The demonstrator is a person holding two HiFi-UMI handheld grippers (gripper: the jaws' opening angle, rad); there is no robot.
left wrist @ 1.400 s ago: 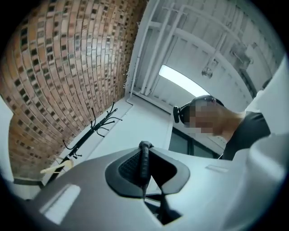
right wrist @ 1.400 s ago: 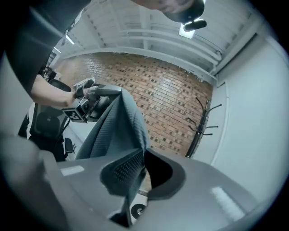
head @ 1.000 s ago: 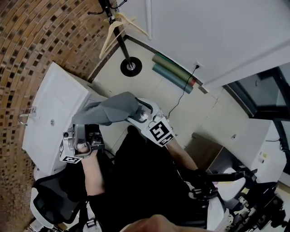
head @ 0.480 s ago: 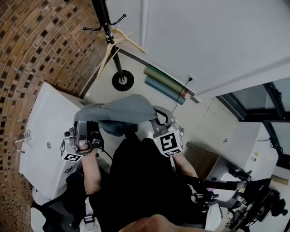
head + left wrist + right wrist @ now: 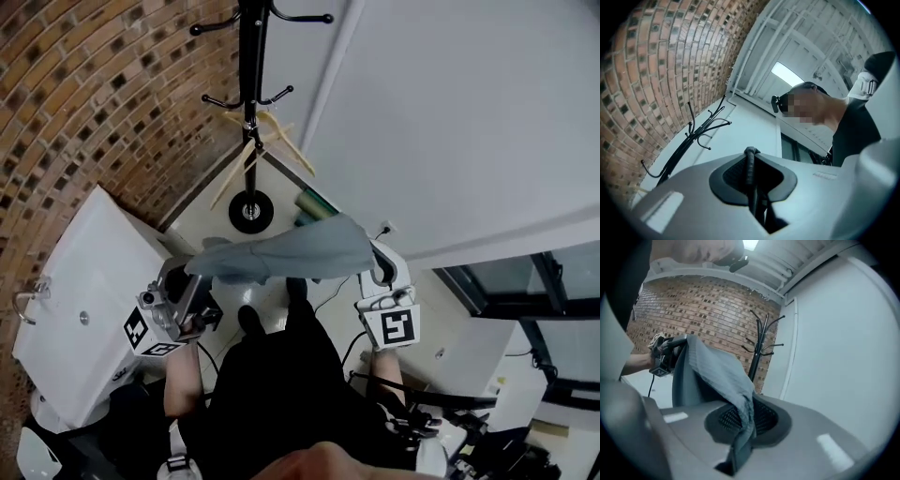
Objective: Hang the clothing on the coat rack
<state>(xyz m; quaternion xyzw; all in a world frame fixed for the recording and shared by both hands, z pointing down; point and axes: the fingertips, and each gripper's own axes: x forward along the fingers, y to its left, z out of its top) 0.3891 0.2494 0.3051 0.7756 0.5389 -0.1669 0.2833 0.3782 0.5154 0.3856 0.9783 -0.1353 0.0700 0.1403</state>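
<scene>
A grey garment (image 5: 281, 253) hangs stretched between my two grippers in the head view. My left gripper (image 5: 192, 283) is shut on its left end; in the left gripper view only a thin dark fold (image 5: 750, 171) shows between the closed jaws. My right gripper (image 5: 371, 267) is shut on the right end, and the grey cloth (image 5: 719, 371) runs down into its jaws (image 5: 743, 427). The black coat rack (image 5: 251, 94) stands ahead of the garment, with a wooden hanger (image 5: 261, 150) on a lower hook and its round base (image 5: 250, 212) on the floor.
A brick wall (image 5: 94, 84) is on the left and a white wall (image 5: 450, 112) on the right, with the rack in the corner between them. A white cabinet (image 5: 80, 281) stands at my left. A green rolled mat (image 5: 314, 202) lies by the rack's base.
The garment was bunched between the grippers and is now pulled out flat and lifted. The right gripper has moved right and away from the left. The rack now shows higher up its pole.
</scene>
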